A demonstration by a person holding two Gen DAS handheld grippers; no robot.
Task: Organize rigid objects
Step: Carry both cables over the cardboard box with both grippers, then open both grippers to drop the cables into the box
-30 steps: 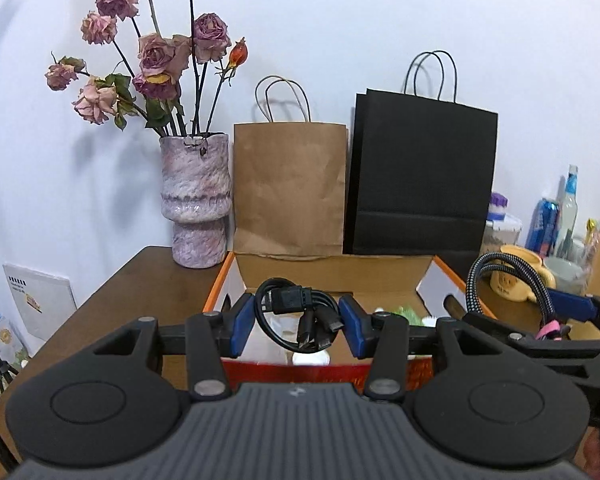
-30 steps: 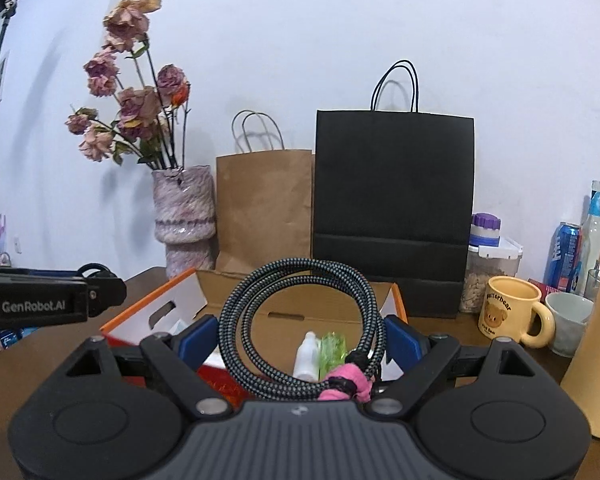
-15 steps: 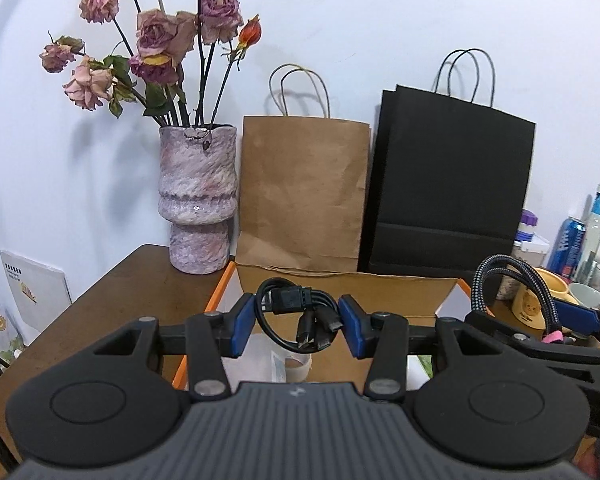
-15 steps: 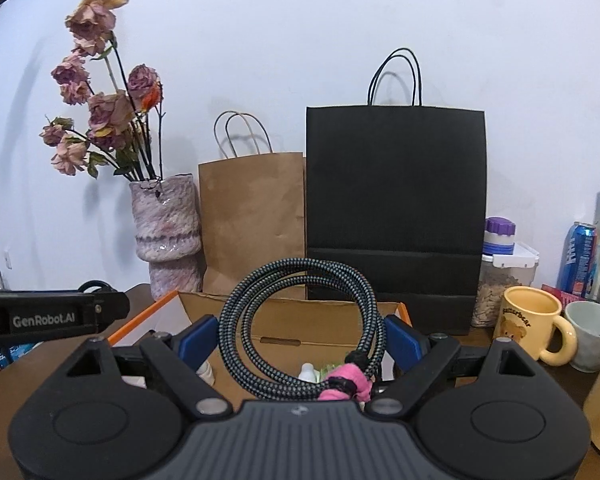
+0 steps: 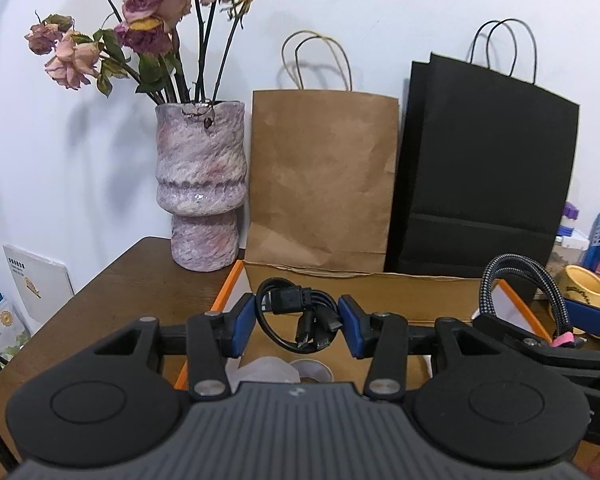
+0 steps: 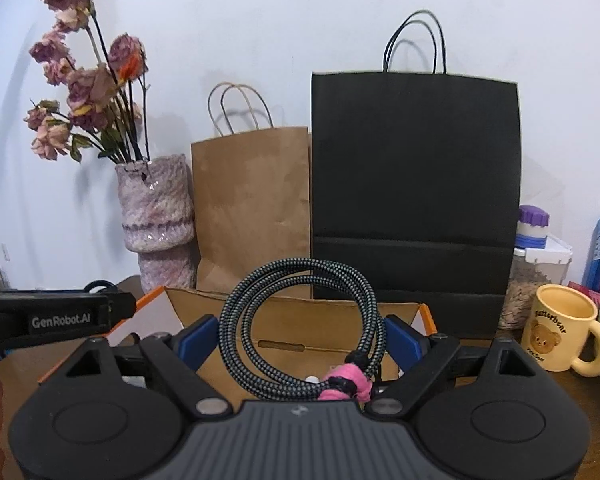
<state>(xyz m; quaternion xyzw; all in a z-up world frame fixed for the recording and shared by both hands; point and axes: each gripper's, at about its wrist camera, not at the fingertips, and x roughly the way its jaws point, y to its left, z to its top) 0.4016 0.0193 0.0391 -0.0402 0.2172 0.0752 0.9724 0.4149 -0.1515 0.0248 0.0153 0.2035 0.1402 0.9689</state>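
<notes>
While the left gripper (image 5: 298, 322) pinches a small bundle of black cable (image 5: 300, 316) between its blue pads (image 5: 244, 326), the jaws stand narrow and the bundle lies crosswise, its long axis running left to right from pad to pad. Two or three plug ends hang down from the bundle's right half, pointing toward the near side. The bundle is held above the open cardboard box (image 5: 364, 280), over its left part.

Held much wider, the right gripper (image 6: 302, 340) grips a coil of braided black-and-grey cable (image 6: 304, 320) between its blue pads (image 6: 198, 340). That coil stands upright, its ring facing the camera, so the loop's broad face spans left to right and its top rises above the jaws. A pink tie (image 6: 344, 382) binds the coil at its lower right. This coil also hangs over the box, nearer the right side, as the left wrist view shows it (image 5: 524, 280) just right of the left gripper.

Behind the box, against the far wall, stand a brown paper bag (image 5: 324, 176) and a black paper bag (image 5: 480, 176), with a mottled pink vase (image 5: 200, 188) of dried roses to their left. A yellow mug (image 6: 564, 332) sits on the table (image 5: 132, 280) at the right.
</notes>
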